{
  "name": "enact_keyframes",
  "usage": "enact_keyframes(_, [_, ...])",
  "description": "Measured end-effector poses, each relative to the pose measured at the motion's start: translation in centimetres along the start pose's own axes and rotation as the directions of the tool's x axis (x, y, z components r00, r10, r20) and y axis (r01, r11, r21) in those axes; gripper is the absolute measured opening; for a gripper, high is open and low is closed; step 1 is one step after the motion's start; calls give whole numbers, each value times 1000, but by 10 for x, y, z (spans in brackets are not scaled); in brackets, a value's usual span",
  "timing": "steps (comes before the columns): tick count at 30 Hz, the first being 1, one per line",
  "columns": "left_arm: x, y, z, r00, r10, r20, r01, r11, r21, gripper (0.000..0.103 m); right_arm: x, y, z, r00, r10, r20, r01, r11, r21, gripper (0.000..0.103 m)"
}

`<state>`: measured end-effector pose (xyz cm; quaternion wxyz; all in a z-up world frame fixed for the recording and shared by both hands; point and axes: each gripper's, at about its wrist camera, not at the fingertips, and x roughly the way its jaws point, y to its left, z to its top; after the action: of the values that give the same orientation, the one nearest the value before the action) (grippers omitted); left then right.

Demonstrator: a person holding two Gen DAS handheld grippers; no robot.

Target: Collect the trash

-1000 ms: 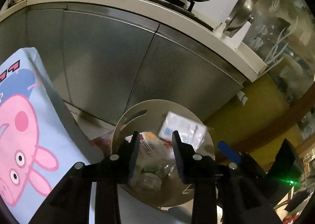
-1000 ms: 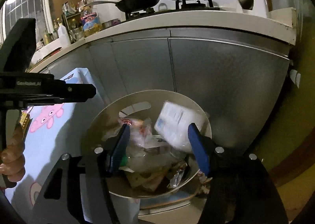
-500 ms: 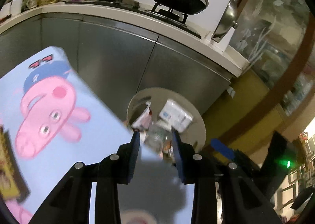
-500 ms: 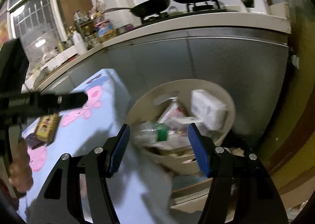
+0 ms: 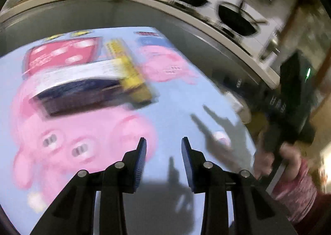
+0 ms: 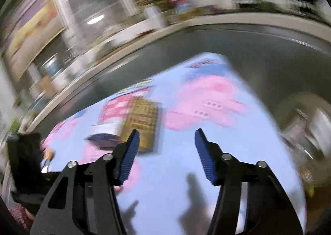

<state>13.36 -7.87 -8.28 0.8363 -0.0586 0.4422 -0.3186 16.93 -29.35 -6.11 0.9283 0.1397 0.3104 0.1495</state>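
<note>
Trash on the cartoon-pig tablecloth, both grippers over it with nothing in them

Nearest, the left gripper (image 5: 163, 148) and right gripper (image 6: 166, 142) hang with fingers apart over the blue tablecloth (image 5: 182, 98). Farther left lie a dark packet (image 5: 82, 94) and yellow box (image 6: 142, 123) (all blurred); the trash bin (image 6: 306, 129) stands right, the counter (image 6: 227, 20) beyond.

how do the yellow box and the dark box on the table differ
The yellow box is bright yellow and lies lengthwise away from the left camera; the dark box is navy with a white top face and lies crosswise. Both rest on the pig-print tablecloth, touching at one end.
</note>
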Motion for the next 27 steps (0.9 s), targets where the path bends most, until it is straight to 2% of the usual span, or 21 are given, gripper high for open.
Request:
enact_keyframes(2, [-16, 29, -11, 999, 34, 14, -33, 997, -69, 34, 30, 37, 18, 997, 42, -62, -48, 994, -98, 47])
enact_keyframes(3, [-21, 40, -15, 999, 46, 19, -44, 994, -99, 34, 55, 63, 30, 988, 72, -140, -95, 982, -163, 42])
enact_keyframes(4, [-28, 52, -20, 998, 55, 27, -51, 990, -133, 34, 70, 77, 36, 981, 70, -181, -106, 974, -198, 39])
enact_keyframes(5, [-33, 59, -23, 998, 58, 35, -52, 987, -154, 34, 92, 97, 42, 970, 41, -239, -104, 960, -259, 39])
enact_keyframes(7, [-41, 68, -30, 997, 62, 53, -51, 981, -186, 34, 118, 117, 49, 955, -5, -295, -93, 943, -319, 39])
enact_keyframes(8, [-44, 70, -31, 996, 62, 62, -48, 979, -196, 34, 135, 125, 52, 942, -38, -335, -83, 937, -340, 39])
enact_keyframes(11, [-49, 75, -36, 996, 46, 79, -28, 975, -218, 34, 164, 133, 53, 896, -85, -435, -78, 936, -343, 40])
enact_keyframes(12, [-49, 75, -36, 996, 41, 83, -22, 975, -222, 34, 169, 130, 52, 878, -88, -470, -84, 939, -333, 43])
enact_keyframes(13, [-50, 76, -38, 996, 34, 87, -14, 974, -226, 34, 169, 127, 51, 870, -64, -489, -99, 948, -301, 47])
enact_keyframes(16, [-54, 82, -43, 995, 17, 98, 6, 972, -234, 34, 163, 117, 46, 824, 23, -566, -143, 975, -169, 47])
enact_keyframes(18, [-57, 86, -44, 994, 11, 106, 14, 971, -238, 34, 157, 114, 35, 773, 122, -622, -193, 980, -47, 47])
enact_keyframes(20, [-61, 90, -47, 994, 4, 113, 24, 969, -245, 34, 150, 114, 18, 718, 236, -655, -248, 966, 76, 47])
enact_keyframes(22, [-65, 92, -49, 992, 2, 122, 30, 967, -252, 35, 143, 114, 8, 685, 309, -659, -281, 947, 152, 47])
enact_keyframes(24, [-70, 94, -51, 992, 2, 129, 32, 965, -260, 36, 131, 114, -1, 678, 376, -631, -311, 925, 216, 47])
enact_keyframes(26, [-74, 96, -52, 991, 7, 136, 31, 962, -272, 44, 119, 109, -1, 697, 418, -583, -324, 908, 265, 47])
enact_keyframes(27, [-77, 98, -53, 990, 12, 139, 27, 961, -276, 46, 109, 105, 0, 720, 427, -547, -332, 904, 269, 47])
